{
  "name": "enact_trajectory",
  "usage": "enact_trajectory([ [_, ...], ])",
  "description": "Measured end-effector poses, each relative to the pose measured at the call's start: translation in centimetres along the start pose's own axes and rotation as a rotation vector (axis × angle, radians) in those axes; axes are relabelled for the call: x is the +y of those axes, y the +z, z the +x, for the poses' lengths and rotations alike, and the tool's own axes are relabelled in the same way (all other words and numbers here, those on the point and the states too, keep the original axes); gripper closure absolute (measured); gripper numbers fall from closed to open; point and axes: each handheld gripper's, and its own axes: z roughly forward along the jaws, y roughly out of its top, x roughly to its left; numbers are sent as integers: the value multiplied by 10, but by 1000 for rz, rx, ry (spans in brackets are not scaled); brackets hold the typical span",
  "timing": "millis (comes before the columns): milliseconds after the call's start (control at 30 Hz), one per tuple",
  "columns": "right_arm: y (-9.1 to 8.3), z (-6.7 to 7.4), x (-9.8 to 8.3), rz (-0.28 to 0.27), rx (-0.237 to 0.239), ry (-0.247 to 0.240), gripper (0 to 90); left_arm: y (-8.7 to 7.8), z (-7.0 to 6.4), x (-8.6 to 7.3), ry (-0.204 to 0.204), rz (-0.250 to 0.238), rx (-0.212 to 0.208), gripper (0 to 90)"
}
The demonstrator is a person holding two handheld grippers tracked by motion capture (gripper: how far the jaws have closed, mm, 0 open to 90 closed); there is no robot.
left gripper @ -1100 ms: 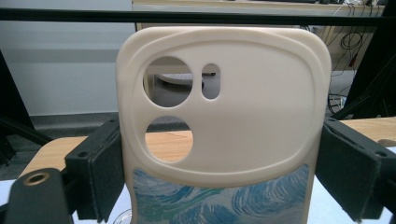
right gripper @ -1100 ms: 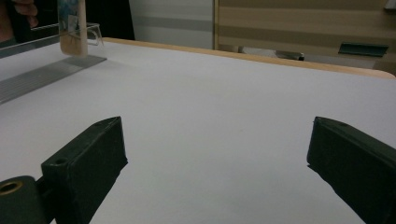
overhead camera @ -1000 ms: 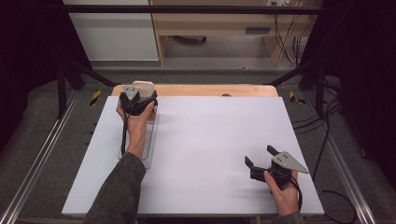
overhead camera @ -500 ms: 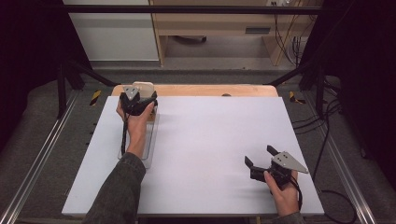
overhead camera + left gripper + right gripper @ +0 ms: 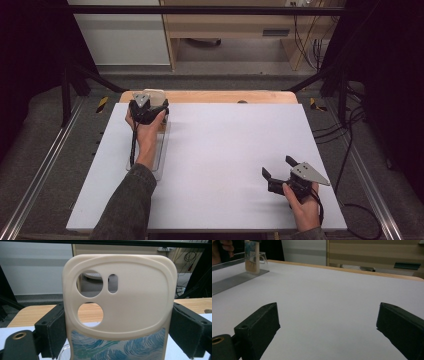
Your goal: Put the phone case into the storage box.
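2 claws: left claw [image 5: 117,340] grips phone case [image 5: 120,297]; right claw [image 5: 329,330] open.

- Setting: a lab or test bay.
- White table [image 5: 225,165] framed by metal rails [image 5: 37,175] and black struts [image 5: 67,85].
- Loose cables [image 5: 350,145] trail across the grey floor.
- Dark curtains [image 5: 30,60] enclose both sides.
- Wooden bench [image 5: 225,30] stands behind.
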Motion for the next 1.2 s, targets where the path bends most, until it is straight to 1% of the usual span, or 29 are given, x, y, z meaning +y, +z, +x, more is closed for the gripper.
enact_trajectory([
  [200, 0, -1, 0, 0, 1, 2, 44, 0, 0, 0, 4, -5, 1, 111],
  [400, 0, 0, 0, 3, 4, 4, 44, 1, 0, 0, 8, -22, 5, 111],
  [467, 0, 0, 0, 2, 6, 2, 44, 1, 1, 0, 4, -21, 6, 111],
  [600, 0, 0, 0, 3, 5, 6, 44, 1, 1, 1, 4, -38, 7, 111],
  [667, 1, 0, -1, 4, 5, 7, 44, 1, 2, 1, -3, -46, 3, 111],
  [967, 1, 1, -1, 7, 13, 8, 44, 2, 4, 0, 7, -48, 21, 111],
  [1200, 1, 0, -1, 9, 15, 7, 44, 3, 4, -1, 11, -32, 29, 109],
])
